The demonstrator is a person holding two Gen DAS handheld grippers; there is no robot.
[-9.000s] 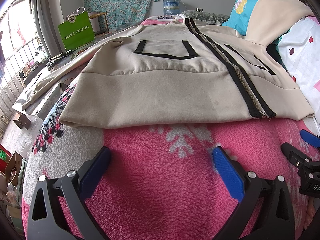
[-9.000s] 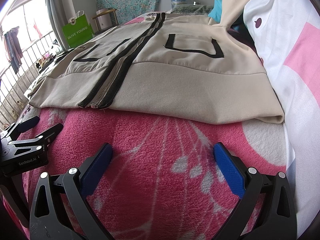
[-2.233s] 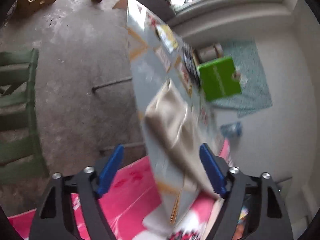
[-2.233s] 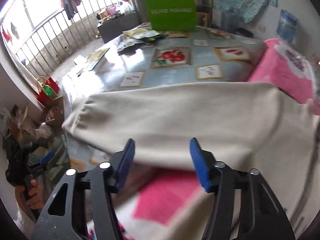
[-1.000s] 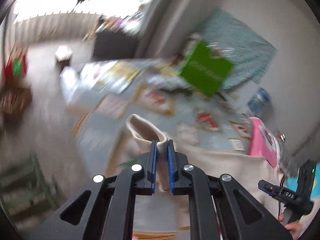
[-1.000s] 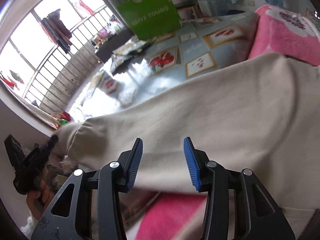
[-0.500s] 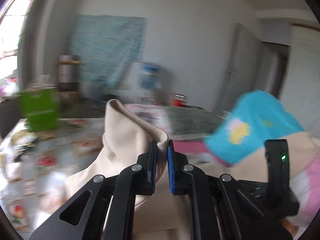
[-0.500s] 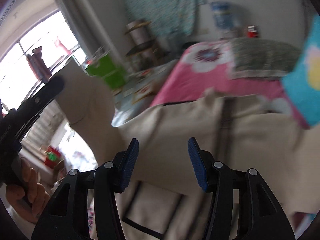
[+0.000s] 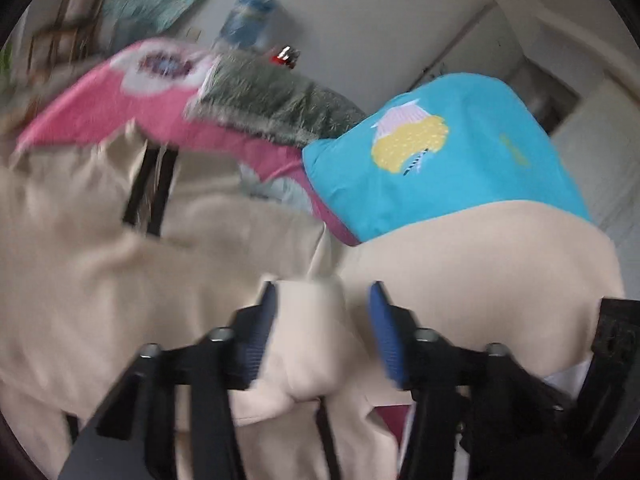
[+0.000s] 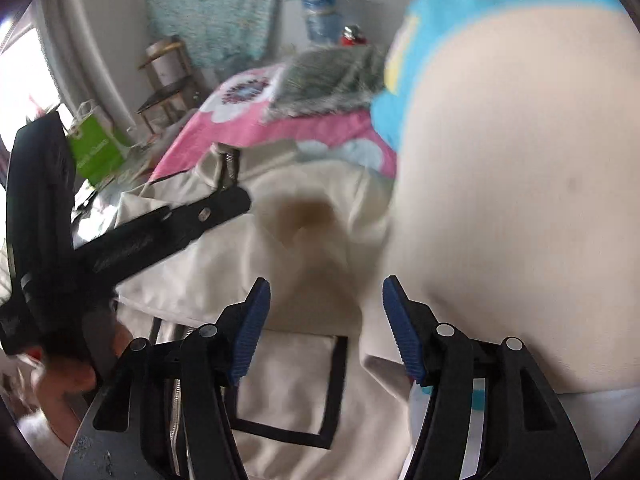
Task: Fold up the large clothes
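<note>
The left gripper stands with its jaws parted, having just been opening; the beige cuff of the jacket's sleeve lies between the blue pads, against the left pad and clear of the right one, so it is no longer pinched. The right gripper is also parted about halfway, its jaws having just been widening, with nothing gripped; jacket cloth lies below the gap. The beige zip-up jacket is spread on the pink floral blanket, its sleeve laid across the chest beside the black-outlined pocket and the black zipper band. Beyond the jacket's collar sits a grey-green furry cushion. Beside the jacket, a turquoise pillow rises with the beige hood draped on it. Beyond the jacket's far side stands a green paper bag.
</note>
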